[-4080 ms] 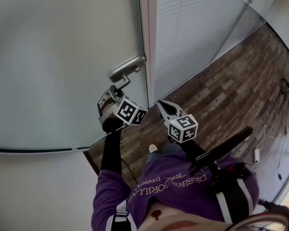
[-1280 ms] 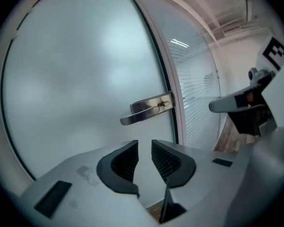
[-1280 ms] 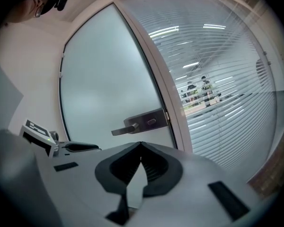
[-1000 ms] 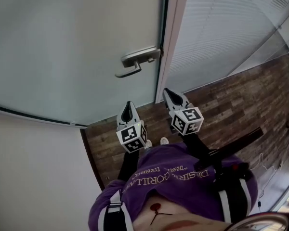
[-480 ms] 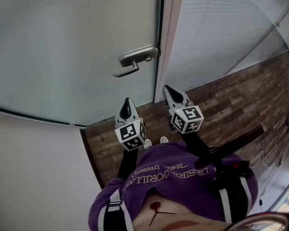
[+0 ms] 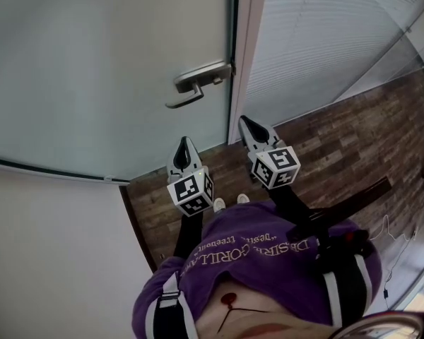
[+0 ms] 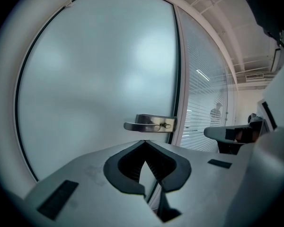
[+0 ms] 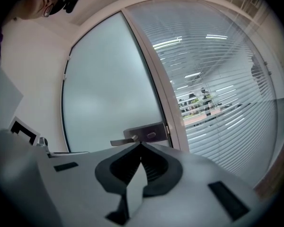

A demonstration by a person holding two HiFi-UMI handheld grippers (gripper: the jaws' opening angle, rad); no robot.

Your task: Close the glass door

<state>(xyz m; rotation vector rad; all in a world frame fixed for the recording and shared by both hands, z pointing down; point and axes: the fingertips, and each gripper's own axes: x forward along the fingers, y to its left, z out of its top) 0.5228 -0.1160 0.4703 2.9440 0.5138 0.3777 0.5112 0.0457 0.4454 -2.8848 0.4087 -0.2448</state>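
The frosted glass door [image 6: 92, 69] stands shut against its pale frame [image 6: 246, 55]; it also fills the left gripper view [image 7: 94, 79] and the right gripper view [image 8: 109, 93]. Its metal lever handle [image 6: 196, 83] [image 7: 149, 124] [image 8: 137, 135] points left, free of both grippers. My left gripper [image 6: 184, 144] hangs below the handle, apart from it, jaws shut on nothing. My right gripper [image 6: 244, 123] sits to its right, near the foot of the frame, also shut and holding nothing.
A glass wall with white blinds [image 6: 325, 41] runs right of the frame. Dark wood-plank floor [image 6: 339, 147] lies below. A white wall [image 6: 49, 260] borders the door on the left. The person's purple top [image 6: 261, 260] fills the bottom.
Four seconds ago my left gripper was up at the handle; it has drawn back below it. Over the last second only the view shifted slightly.
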